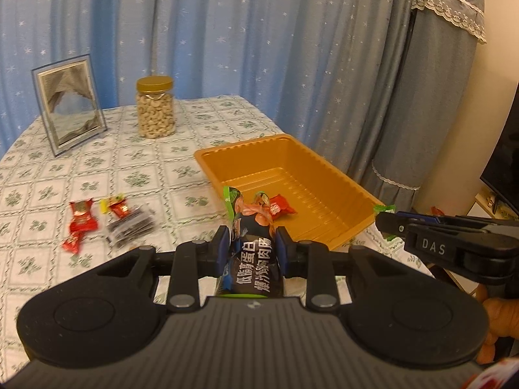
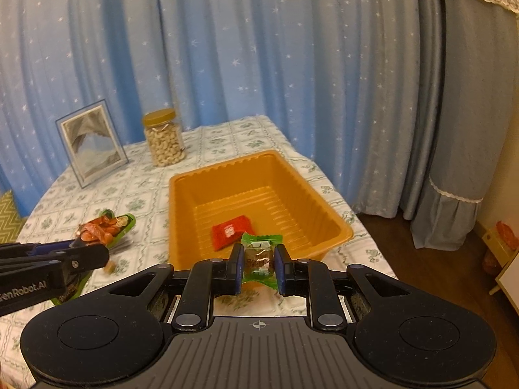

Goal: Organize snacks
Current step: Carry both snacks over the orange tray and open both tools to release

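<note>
Surface [image 1: 107,162] is covered w/ a pale cloth printed in green floral squares, soft-looking, draping over the far and right edges. On it sits an orange tray [image 2: 327,209]: thin glossy moulded plastic, rectangular, ribbed floor, scalloped walls, flat rim. One red wrapped snack [image 2: 231,231] lies flat on the tray floor toward the near end; rest of the floor is bare.

Left gripper [image 1: 251,243]: jaws clamped on a dark sausage pack [image 1: 251,259], shiny film w/ white print, green crimped top standing up past the blue pads, held above the surface just left of the tray's near corner. Right gripper [image 2: 258,265]: jaws clamped on a small green candy [image 2: 259,254], clear window, crinkled green ends flaring out both sides; it hangs over the tray's near rim.

Loose on the cloth to the left: red candy wrappers [image 1: 81,223] and a dark clear-film packet [image 1: 131,225], touching or nearly so. Further back, well apart from the tray, a clear plastic jar of cashews [image 1: 155,108] w/ a gold screw lid, and a glass-framed sand picture [image 1: 69,107] tilted on its stand. Open cloth lies between jar and tray. Blue star-print curtain [image 1: 243,32] hangs close behind the far edge
</note>
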